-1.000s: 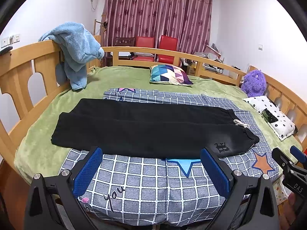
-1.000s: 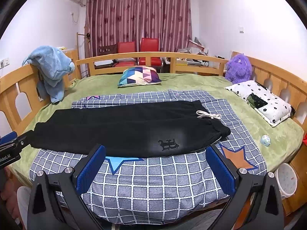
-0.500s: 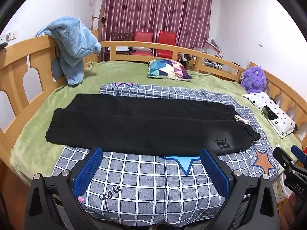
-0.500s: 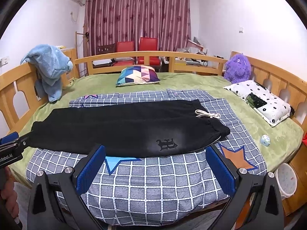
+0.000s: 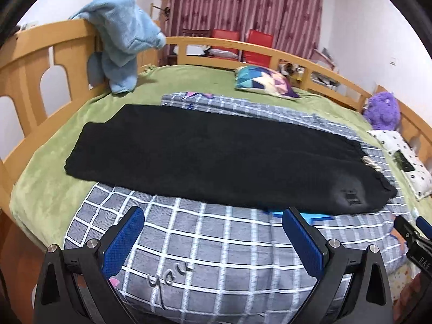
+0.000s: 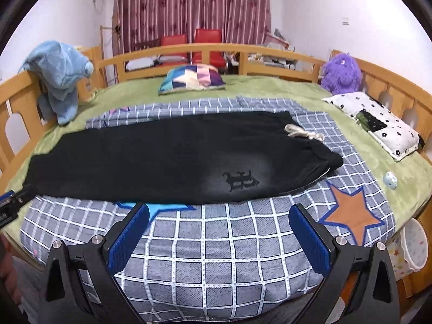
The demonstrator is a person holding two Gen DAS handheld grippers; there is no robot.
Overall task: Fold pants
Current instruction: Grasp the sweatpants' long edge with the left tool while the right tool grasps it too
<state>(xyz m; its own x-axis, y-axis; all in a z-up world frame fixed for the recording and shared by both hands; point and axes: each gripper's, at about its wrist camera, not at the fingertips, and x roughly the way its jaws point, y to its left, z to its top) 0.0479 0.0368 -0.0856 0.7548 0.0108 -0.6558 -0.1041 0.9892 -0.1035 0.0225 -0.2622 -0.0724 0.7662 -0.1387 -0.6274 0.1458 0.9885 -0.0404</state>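
Both cameras have come closer to the bed (image 5: 40, 189) since a moment ago, so the pants (image 5: 216, 159) look bigger. The black pants lie flat on the checked blanket (image 6: 216, 243) near the bed's front edge, long side running left to right, waist to the right. The left gripper (image 5: 213, 239) and the right gripper (image 6: 218, 233) have their fingers spread wide, holding nothing.
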